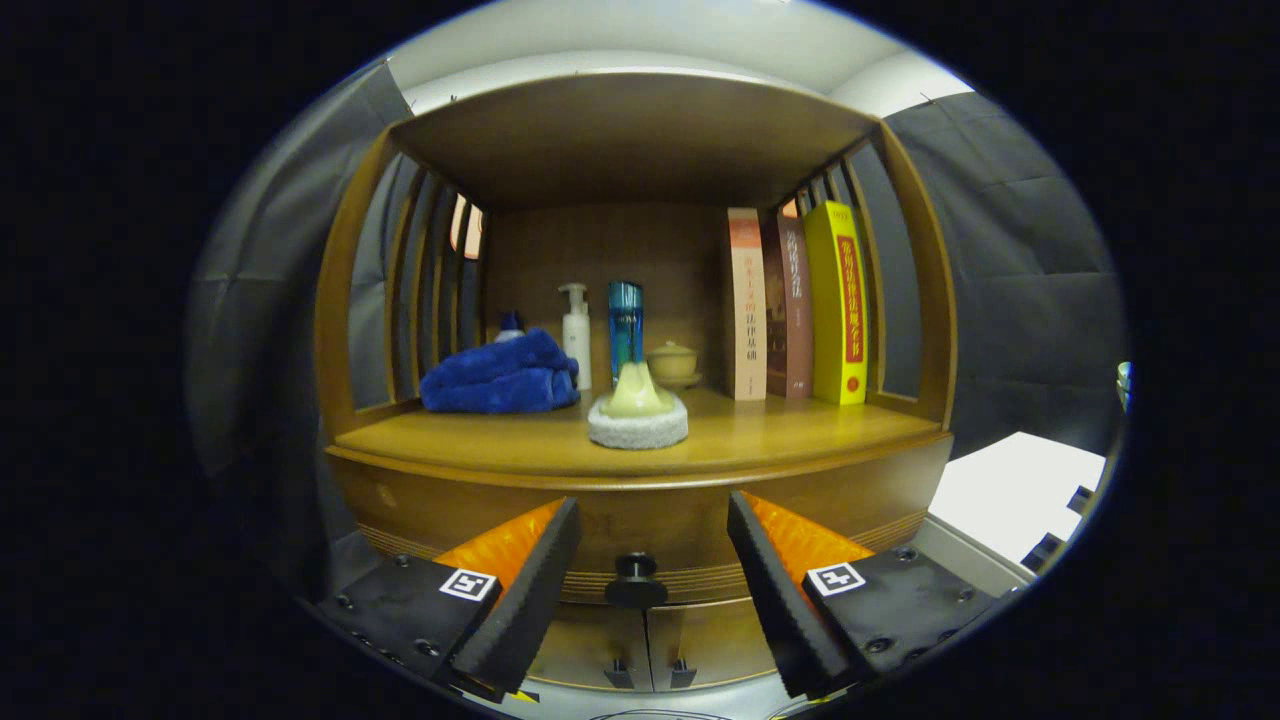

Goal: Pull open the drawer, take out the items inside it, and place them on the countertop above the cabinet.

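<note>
Gripper (652, 530) held in front of a wooden cabinet (640, 500), fingers spread wide, nothing between them but air. The drawer knob (636, 580), dark and round, sits just ahead in the gap between the two fingers, not touched by either. Drawer front (650, 525) looks flush w/ the cabinet, so closed; can't see what's inside. Each finger carries a small square black-and-white marker on its base.

Countertop (780, 430) above the drawer already has stuff on it: a round grey-white pad w/ a pale green cone-shaped thing (638, 408) near the front edge, a folded blue towel (500, 378) to the left, a white pump bottle (576, 335) and a tall teal bottle (626, 325) behind, a small lidded beige cup on a saucer (673, 362) near the back. Three books upright on the right: a pale one w/ an orange top (745, 305), a brown one (790, 310), a yellow one (836, 305) w/ a red strip down the spine. Spines carry Chinese characters, too small for me to read properly. Bottle labels likewise unreadable.

Below the drawer, two cupboard doors (650, 645) meet at a centre seam, w/ small handles
</note>
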Demonstrator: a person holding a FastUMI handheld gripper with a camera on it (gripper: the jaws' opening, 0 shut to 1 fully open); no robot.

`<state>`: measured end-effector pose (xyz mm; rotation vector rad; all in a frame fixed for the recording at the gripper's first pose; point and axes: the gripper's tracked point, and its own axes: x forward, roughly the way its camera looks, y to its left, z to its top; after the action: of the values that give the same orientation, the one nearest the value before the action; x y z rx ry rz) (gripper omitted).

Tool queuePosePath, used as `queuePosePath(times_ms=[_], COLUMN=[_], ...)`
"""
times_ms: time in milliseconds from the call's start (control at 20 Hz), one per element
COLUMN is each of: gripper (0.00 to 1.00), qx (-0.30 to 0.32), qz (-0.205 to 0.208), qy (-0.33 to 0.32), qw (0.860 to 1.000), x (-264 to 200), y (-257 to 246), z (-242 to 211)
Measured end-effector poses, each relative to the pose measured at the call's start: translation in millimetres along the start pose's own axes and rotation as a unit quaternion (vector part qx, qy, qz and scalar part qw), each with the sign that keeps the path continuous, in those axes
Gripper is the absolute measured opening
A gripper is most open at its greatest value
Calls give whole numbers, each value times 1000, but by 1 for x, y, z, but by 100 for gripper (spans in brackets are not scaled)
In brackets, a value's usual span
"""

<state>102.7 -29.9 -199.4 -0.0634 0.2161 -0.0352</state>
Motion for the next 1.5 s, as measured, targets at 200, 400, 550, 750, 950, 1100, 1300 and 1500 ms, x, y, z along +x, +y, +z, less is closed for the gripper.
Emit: queuePosePath(times_ms=[200, 400, 550, 750, 950, 1100, 1300, 1500], gripper=[97, 97, 97, 97, 97, 97, 97, 97], qx=[7, 0, 12, 10, 4, 19, 21, 26], qz=[25, 39, 48, 42, 22, 21, 15, 15], qy=[-25, -50, -71, -82, -83, -71, -65, -65], qw=[999, 998, 996, 996, 996, 997, 998, 997], x=[-48, -97, -131, -162, -182, -180, -178, -180], y=[12, 21, 24, 13, -4, -7, -16, -16], z=[56, 105, 139, 166, 159, 152, 142, 143])
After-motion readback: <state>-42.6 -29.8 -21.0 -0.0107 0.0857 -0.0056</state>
